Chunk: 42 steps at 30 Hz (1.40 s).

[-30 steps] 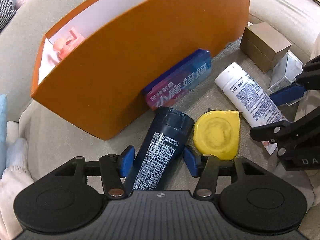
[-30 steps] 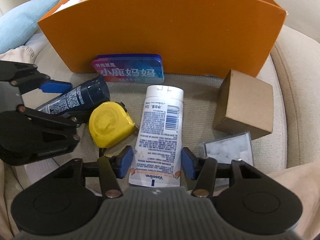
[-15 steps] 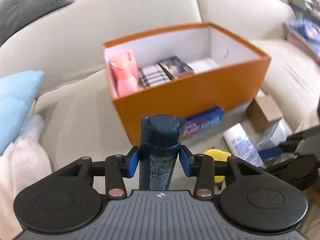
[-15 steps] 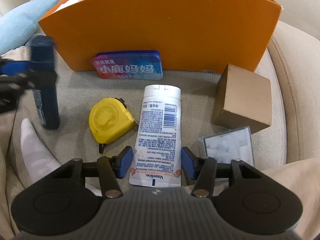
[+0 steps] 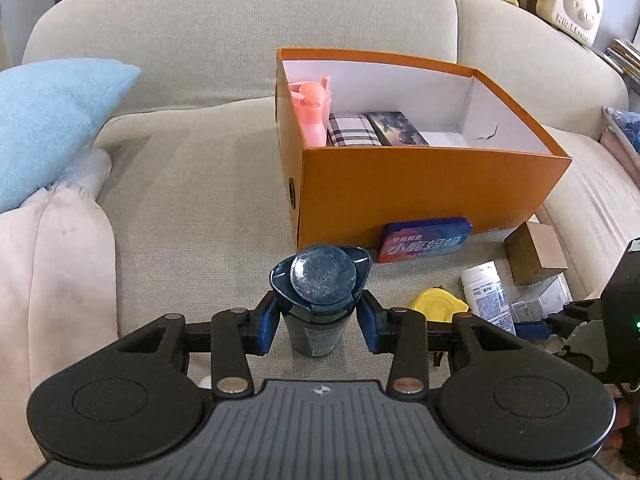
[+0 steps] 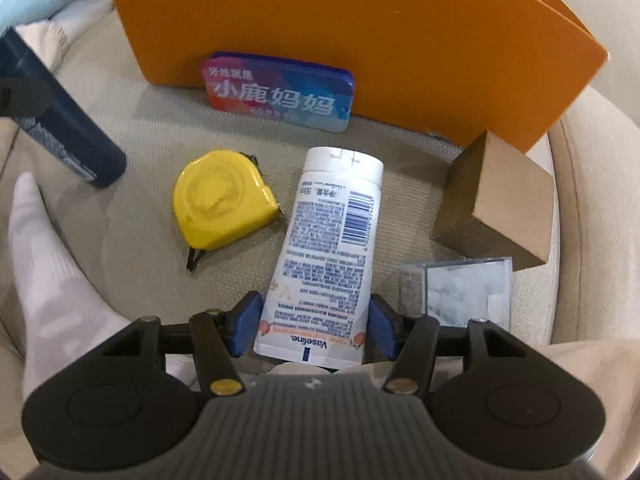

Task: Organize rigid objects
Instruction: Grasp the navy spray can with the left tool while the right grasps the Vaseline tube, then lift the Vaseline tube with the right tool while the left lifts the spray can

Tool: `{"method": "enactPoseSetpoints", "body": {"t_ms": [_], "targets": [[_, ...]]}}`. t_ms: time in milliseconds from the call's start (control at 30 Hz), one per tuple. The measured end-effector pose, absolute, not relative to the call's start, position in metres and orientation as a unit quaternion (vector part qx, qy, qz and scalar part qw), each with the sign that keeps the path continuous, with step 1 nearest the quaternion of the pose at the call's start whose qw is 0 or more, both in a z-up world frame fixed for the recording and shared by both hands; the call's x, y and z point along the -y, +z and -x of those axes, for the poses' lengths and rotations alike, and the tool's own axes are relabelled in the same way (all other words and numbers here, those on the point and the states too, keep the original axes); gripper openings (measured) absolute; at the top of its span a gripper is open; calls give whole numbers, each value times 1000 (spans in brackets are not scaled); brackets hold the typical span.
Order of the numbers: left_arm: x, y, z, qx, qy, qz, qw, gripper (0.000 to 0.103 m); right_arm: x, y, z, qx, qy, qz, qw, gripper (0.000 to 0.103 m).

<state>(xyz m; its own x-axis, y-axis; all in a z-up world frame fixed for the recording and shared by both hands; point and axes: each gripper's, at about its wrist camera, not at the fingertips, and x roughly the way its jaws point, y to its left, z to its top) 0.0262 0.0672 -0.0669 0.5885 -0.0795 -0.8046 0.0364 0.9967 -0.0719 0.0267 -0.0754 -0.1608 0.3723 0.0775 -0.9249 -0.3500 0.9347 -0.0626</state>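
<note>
Beige sofa (image 5: 192,208) under orange box (image 5: 420,192); left gripper (image 5: 318,326) clamped on dark bottle (image 5: 320,300), right gripper (image 6: 312,328) jaws opening around white tube (image 6: 324,256)

We are lifting the dark blue bottle (image 5: 318,304) off the sofa cushion (image 5: 192,208) with the left gripper (image 5: 318,322), whose pads are now clamping its sides; it was lying beside the yellow tape measure (image 6: 222,200) a second ago. We are now seeing into the orange box (image 5: 420,196) from above. The right gripper (image 6: 312,330) is opening slightly around the white Vaseline tube (image 6: 328,248).
</note>
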Motion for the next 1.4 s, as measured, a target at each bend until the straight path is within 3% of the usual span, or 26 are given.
{"method": "enactPoseSetpoints", "body": {"t_ms": [300,667,700,733,767,1033,1133,1200,1267,1400], "targets": [[-67,-68,-24,-447,-35,24,893,47,73,-145,-16,-536,123,134,824,57],[-69,-66,-24,-447,-38,30,893,47,83,-75,-3,-474,134,81,866,55],[-69,-66,-24,-447,-38,29,893,47,82,-73,-3,-469,131,75,870,38],[-69,-66,-24,-447,-38,28,893,47,81,-72,-4,-465,122,74,874,0],[-68,-66,-24,-447,-39,27,894,47,81,-74,-12,-463,119,69,875,5],[-68,-66,-23,-448,-39,28,893,47,83,-88,-27,-494,118,41,860,10],[-67,-66,-22,-448,-39,25,893,47,82,-93,-14,-507,133,44,851,38],[-67,-66,-22,-449,-38,26,893,47,76,-94,-4,-507,147,62,847,41],[-68,-65,-21,-449,-37,30,892,47,67,-96,4,-506,157,88,844,54],[-71,-65,-20,-451,-37,39,891,47,45,-108,20,-505,184,157,828,60]]}}
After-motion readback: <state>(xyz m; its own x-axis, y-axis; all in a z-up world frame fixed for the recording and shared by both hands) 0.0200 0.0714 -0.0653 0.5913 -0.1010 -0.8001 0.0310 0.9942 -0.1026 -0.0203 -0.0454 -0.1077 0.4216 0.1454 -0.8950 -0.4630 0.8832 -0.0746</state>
